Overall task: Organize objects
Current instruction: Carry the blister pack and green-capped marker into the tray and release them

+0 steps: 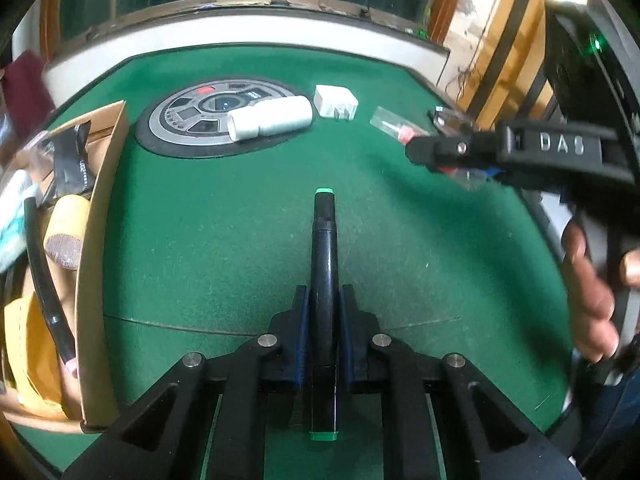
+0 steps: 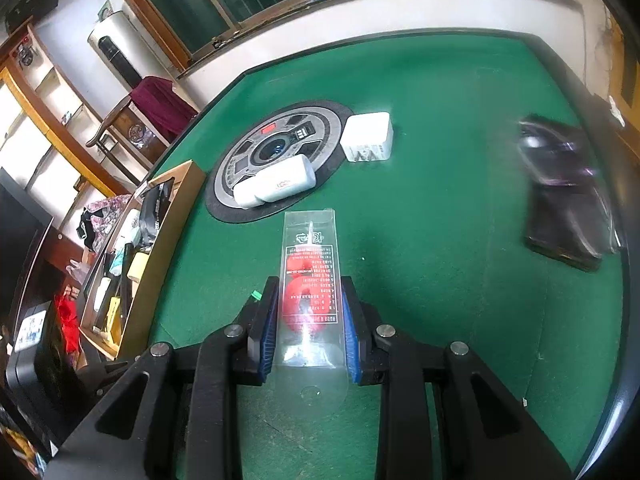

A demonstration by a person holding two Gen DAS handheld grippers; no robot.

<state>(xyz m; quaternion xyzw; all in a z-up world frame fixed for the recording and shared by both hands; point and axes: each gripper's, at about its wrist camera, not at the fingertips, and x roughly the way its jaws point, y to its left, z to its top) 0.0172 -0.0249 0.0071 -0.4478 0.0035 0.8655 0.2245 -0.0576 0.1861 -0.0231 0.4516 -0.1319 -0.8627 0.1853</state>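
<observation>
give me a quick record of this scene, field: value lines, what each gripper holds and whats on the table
left gripper: shut on black marker with green end caps
right gripper: shut on clear packet with red contents
surface: green felt table
still on table: white bottle lying on the round control panel; white charger; dark blurred item at right
container: cardboard box at left, already holding mixed items

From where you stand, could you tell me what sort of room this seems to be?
Probably a lived-in home room with a mahjong-style game table: green felt around a round central control panel, wood-framed windows behind, and shelves of household clutter.
</observation>
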